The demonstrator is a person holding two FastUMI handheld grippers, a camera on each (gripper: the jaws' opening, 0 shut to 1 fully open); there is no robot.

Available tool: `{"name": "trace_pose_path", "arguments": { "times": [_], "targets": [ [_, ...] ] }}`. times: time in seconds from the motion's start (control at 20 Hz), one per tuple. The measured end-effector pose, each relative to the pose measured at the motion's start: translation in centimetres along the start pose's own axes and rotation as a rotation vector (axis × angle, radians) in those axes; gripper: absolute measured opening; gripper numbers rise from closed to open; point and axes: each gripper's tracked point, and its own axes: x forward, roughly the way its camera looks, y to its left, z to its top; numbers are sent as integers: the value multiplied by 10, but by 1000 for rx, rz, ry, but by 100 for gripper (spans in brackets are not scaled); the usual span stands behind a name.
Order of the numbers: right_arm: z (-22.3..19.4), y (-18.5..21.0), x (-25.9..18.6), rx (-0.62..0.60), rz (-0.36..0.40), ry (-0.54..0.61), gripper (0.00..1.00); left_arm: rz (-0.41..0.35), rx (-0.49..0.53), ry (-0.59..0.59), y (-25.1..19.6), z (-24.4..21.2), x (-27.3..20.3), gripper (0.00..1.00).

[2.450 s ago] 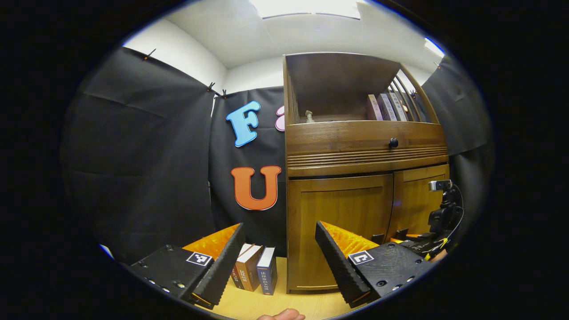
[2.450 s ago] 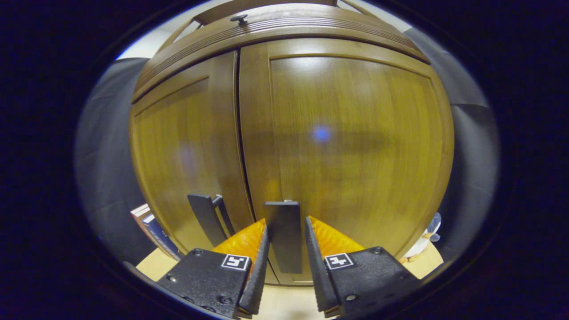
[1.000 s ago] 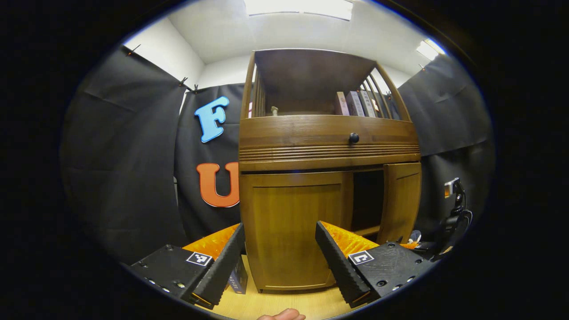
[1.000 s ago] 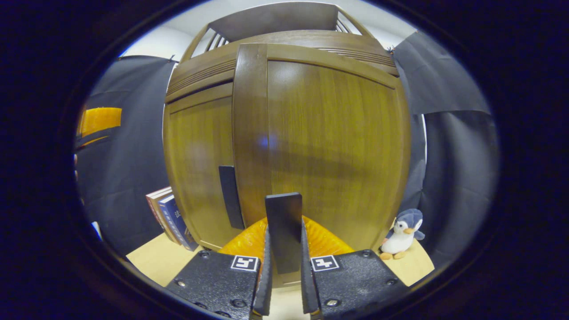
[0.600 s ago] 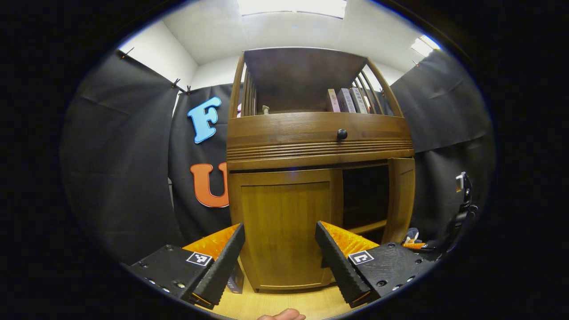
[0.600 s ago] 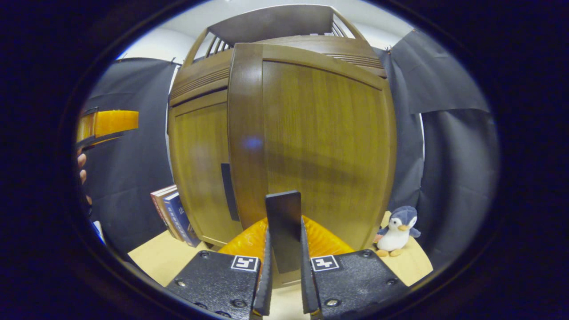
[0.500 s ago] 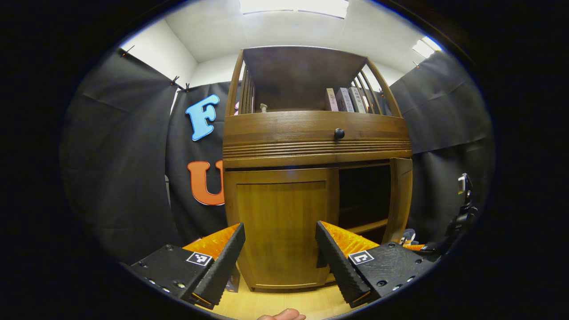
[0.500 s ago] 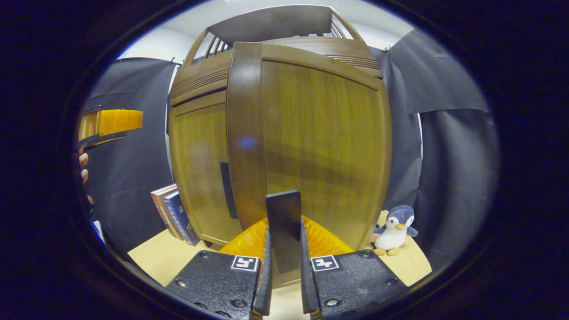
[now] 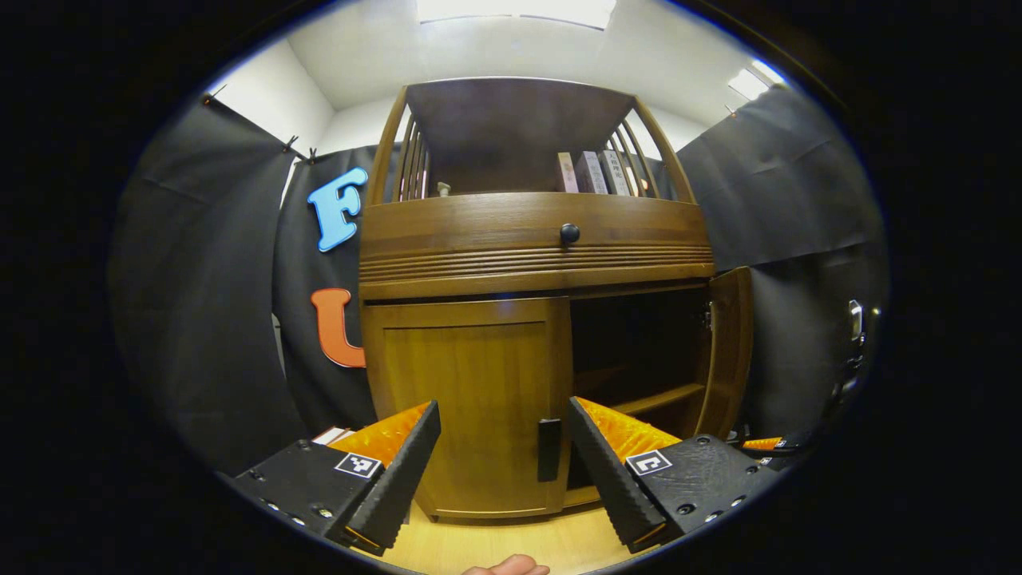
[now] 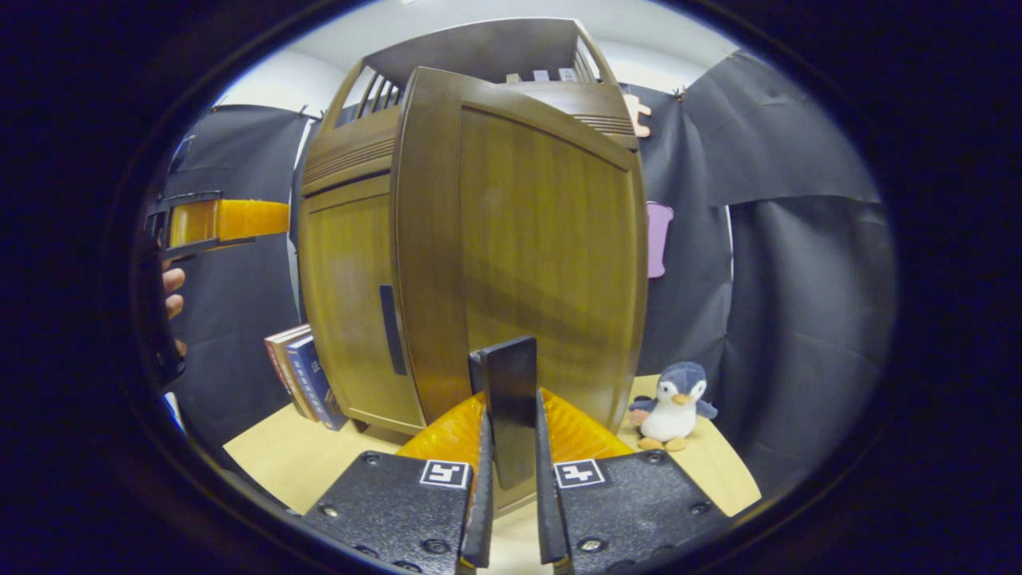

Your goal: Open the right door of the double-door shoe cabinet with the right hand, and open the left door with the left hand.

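In the left gripper view the wooden shoe cabinet faces me. Its left door is closed, with a dark handle low at its right edge. My left gripper is open, a short way in front of that door. The right door stands swung out, showing a dark inside with a shelf. In the right gripper view my right gripper is shut on the right door's dark handle. The right door is angled away from the closed left door.
Several books stand on the pale wooden surface left of the cabinet. A plush penguin sits at its right. A drawer knob and shelf books are higher up. A hand holds the other gripper.
The right door has swung farther open with my right gripper shut on its handle. My left gripper has shifted right along the left door, whose handle now shows between its fingers.
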Motion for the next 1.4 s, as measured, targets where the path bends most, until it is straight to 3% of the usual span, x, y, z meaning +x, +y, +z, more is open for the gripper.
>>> {"name": "trace_pose_path", "arguments": {
  "times": [0.45,0.85,0.9,0.95,1.25,1.4],
  "targets": [
    [-3,-37,-27,-19,-43,28,21,-60,-3,19,-39,-4,14,96],
    [-5,-84,-46,15,-163,42,13,-89,-14,51,-66,-17,27,96],
    [-6,-88,-48,18,-172,48,12,-93,-19,61,-70,-20,29,100],
    [-6,-89,-49,25,-173,51,12,-97,-22,69,-74,-23,30,96],
    [-11,-118,-60,30,-219,75,10,-76,-4,102,-76,-43,41,96],
    [-9,-133,-66,67,-227,70,4,-65,-6,125,-77,-55,49,96]
  ]
}}
